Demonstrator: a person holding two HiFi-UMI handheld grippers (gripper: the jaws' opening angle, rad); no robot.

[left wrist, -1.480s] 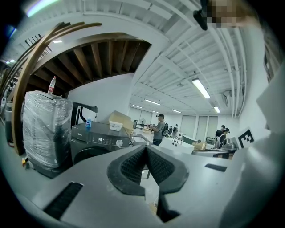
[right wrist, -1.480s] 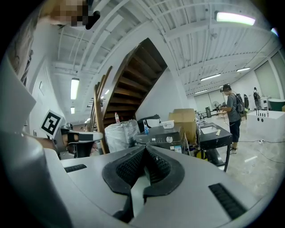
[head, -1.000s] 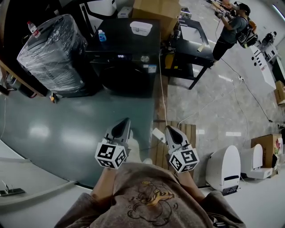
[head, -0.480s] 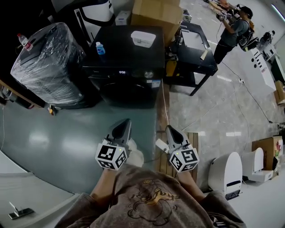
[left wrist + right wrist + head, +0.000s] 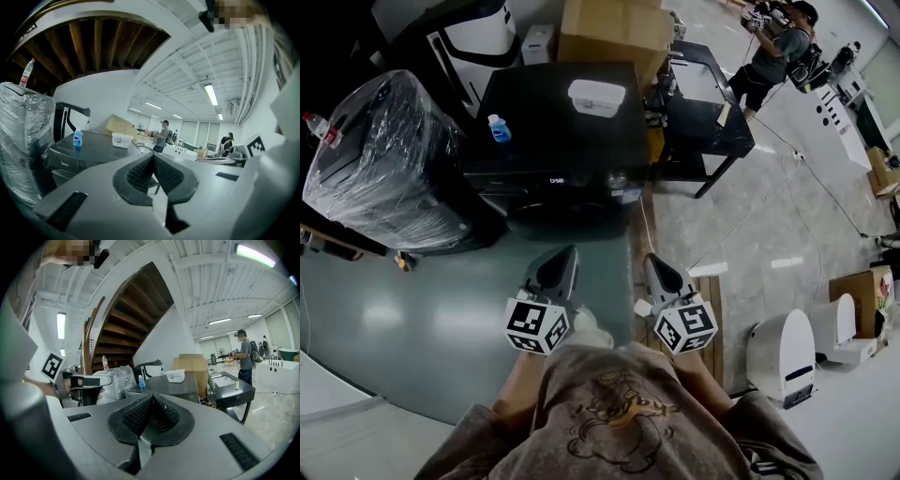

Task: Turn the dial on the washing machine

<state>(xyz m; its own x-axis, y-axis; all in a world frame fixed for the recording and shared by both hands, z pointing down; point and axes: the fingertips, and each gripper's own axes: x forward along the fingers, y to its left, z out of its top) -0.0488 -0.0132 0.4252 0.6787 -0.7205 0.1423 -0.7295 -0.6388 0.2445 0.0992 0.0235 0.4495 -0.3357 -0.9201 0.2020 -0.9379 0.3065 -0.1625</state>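
The black washing machine [image 5: 562, 112] stands ahead of me, its lit display [image 5: 555, 182] and round silver dial [image 5: 617, 179] on the front panel. A blue bottle [image 5: 497, 127] and a white box [image 5: 596, 97] rest on its top. My left gripper [image 5: 566, 252] and right gripper [image 5: 651, 260] are held side by side near my body, both shut and empty, well short of the machine. The left gripper view shows the shut gripper [image 5: 153, 156] pointing past the machine [image 5: 89, 152]. The right gripper view has the shut gripper [image 5: 152, 397] aimed toward the machine [image 5: 164, 386].
A plastic-wrapped appliance [image 5: 384, 164] stands left of the machine. A black table [image 5: 703, 103] is at its right and a cardboard box [image 5: 614, 28] behind it. A wooden pallet [image 5: 712, 309] and white units [image 5: 783, 356] lie at right. A person [image 5: 773, 47] stands far off.
The washing machine has drawn nearer and lower in the head view as I step toward it. Both grippers keep their place before my body and stay shut.
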